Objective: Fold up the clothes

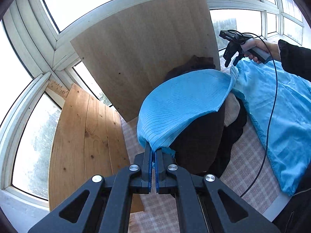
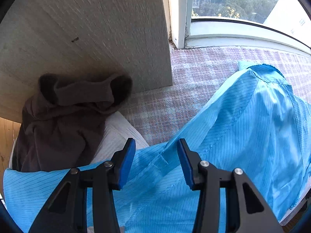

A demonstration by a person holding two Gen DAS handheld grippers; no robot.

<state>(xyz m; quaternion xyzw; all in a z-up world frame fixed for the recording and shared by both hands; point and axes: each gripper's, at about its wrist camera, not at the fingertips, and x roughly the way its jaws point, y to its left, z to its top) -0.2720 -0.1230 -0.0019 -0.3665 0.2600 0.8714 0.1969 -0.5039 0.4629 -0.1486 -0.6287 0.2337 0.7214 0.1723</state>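
**Desk:** What does the left wrist camera have?

**Photographer:** The left gripper (image 1: 153,153) is clamped on a corner of a light blue pinstriped garment (image 1: 186,104), its blue pads pressed together with the cloth pinched between them. The fabric rises taut from the jaws and stretches across to the rest of the garment, which lies spread over a pink-and-white checked bedcover (image 1: 250,176).

**Desk:** And the other claw?

**Photographer:** The right gripper (image 2: 156,161) points down over the blue garment (image 2: 243,132), jaws standing partly apart with nothing pinched; the cloth lies below them. From the left camera, the right gripper (image 1: 231,63) is seen in a person's hand (image 1: 260,51), dark sleeve (image 1: 295,58) behind it, a black cable (image 1: 272,116) trailing down over the fabric.

**Desk:** What else is on the bed?

**Photographer:** A brown hooded garment (image 2: 64,120) lies bunched against a pale wooden board (image 2: 87,38), beside a white quilted item (image 2: 120,136). The lifted blue cloth partly covers the brown pile in the left view. A knotty pine panel (image 1: 85,139) stands beside the bed, with white-framed windows (image 1: 58,44) all around.
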